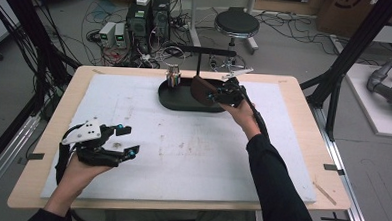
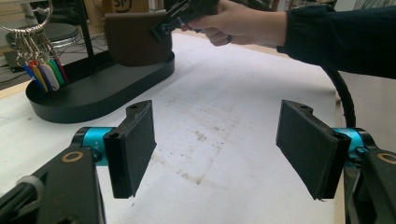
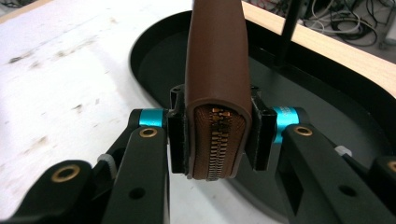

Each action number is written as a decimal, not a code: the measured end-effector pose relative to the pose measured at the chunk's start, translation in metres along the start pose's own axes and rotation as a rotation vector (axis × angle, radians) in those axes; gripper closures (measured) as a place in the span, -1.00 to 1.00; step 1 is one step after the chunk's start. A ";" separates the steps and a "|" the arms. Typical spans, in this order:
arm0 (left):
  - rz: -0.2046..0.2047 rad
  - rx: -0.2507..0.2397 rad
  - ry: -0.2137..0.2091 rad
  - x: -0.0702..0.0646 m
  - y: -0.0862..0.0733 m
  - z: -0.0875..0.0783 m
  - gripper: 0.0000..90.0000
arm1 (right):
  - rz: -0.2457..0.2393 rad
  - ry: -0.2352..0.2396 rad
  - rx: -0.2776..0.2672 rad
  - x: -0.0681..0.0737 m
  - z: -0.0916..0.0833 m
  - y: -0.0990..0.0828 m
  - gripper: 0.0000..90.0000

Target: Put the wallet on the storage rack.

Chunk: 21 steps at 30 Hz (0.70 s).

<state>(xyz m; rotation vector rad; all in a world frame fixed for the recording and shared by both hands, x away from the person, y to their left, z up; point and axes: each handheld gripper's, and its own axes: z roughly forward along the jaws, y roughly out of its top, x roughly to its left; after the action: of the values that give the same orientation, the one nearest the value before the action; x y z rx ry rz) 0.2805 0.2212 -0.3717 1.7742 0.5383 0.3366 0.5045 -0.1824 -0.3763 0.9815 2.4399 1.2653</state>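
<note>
Two tools: right tool (image 3: 215, 135) pinches a brown zip pouch (image 3: 215, 70) hiding the black tray (image 3: 154, 60) floor; left tool (image 2: 217, 149) spread.

The left gripper (image 1: 125, 140) sits low at the near left in the person's left hand (image 1: 76, 173), jaws spread wide with nothing between them. The right arm (image 1: 271, 169) reaches far forward; the right gripper (image 3: 215, 140) has its jaws clamped on something
</note>
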 end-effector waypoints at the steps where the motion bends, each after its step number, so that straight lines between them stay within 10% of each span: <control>1: -0.002 0.000 -0.002 0.000 0.000 0.000 -0.38 | 0.006 0.000 0.005 -0.002 0.002 0.001 0.50; 21: -0.001 0.007 -0.007 -0.001 -0.003 0.000 -0.38 | 0.029 -0.120 0.048 -0.004 0.044 0.005 0.49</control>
<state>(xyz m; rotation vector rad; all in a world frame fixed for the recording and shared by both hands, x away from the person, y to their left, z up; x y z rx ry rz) 0.2789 0.2212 -0.3747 1.7808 0.5357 0.3279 0.5306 -0.1541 -0.3991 1.0769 2.3824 1.1274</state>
